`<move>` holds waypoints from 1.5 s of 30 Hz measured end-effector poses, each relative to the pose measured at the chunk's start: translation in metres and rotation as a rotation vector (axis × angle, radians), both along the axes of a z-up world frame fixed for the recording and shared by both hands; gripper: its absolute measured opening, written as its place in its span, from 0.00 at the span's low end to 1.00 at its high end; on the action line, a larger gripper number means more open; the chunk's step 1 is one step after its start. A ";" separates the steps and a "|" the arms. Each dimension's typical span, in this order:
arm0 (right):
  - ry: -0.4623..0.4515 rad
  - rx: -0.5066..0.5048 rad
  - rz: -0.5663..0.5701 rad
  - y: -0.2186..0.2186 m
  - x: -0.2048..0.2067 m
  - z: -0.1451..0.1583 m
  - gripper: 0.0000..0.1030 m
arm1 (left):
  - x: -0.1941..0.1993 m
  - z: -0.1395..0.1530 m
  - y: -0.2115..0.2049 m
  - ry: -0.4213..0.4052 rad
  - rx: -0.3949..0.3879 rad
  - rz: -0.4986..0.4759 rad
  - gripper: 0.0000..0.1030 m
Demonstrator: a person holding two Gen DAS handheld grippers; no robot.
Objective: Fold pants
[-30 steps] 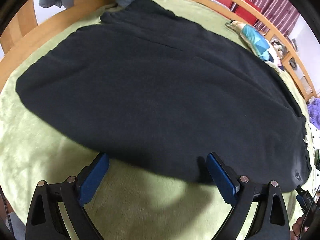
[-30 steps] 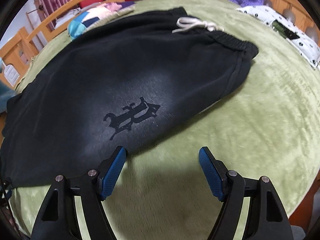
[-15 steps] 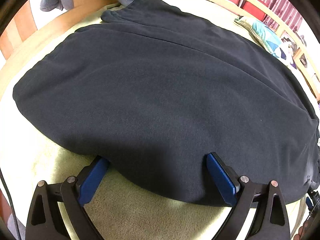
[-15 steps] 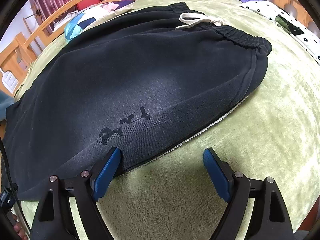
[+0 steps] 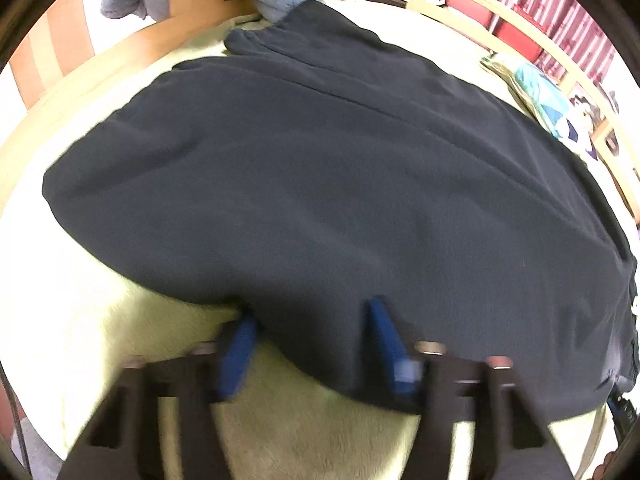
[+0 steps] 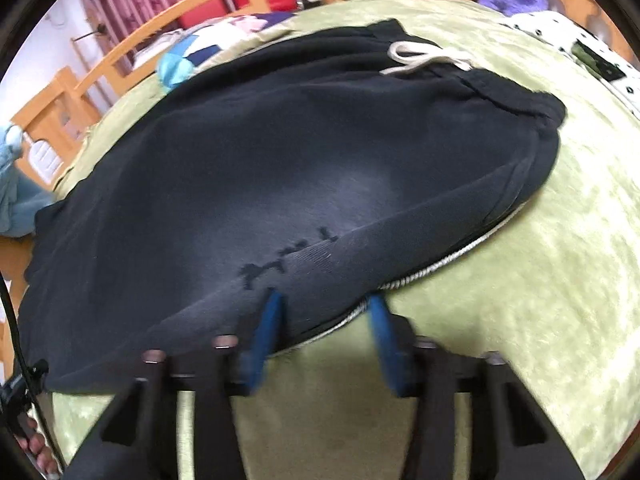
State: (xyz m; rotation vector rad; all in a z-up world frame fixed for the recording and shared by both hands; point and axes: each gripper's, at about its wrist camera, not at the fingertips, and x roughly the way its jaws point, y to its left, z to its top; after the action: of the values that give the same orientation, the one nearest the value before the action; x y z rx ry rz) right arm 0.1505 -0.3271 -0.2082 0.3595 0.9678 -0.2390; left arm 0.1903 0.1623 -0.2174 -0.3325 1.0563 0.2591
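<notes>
Green plush bedding inside a wooden bed rail carries the black pants (image 5: pixel 340 184), spread flat, waistband and white drawstring (image 6: pixel 424 58) at the far right. Thick fleece, probably soft, floppy and fairly heavy, so the near edge is the sensible hold. Both tools pitch steeply down there: left tongs (image 5: pixel 312 320) and right tongs (image 6: pixel 326 312) are closing, hem cloth bunched between the pads.

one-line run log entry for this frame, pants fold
step: grasp near edge | left gripper: closing on pants | right gripper: closing on pants | surface: green blanket
</notes>
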 end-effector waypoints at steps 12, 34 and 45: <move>-0.224 -0.128 0.084 0.016 0.030 0.117 0.07 | 0.033 0.112 0.000 -0.258 -0.001 -0.145 0.15; -0.249 -0.229 0.268 0.040 0.265 0.098 0.00 | 0.263 0.104 -0.074 -0.366 0.183 -0.170 0.19; -0.167 -0.235 0.205 0.000 0.152 0.095 0.58 | 0.185 0.121 -0.083 -0.346 0.218 -0.176 0.75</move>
State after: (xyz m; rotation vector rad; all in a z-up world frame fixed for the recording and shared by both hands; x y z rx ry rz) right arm 0.3027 -0.3272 -0.1130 0.0623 0.7957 -0.1312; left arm 0.3753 0.0790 -0.0967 -0.0813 0.7026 0.1496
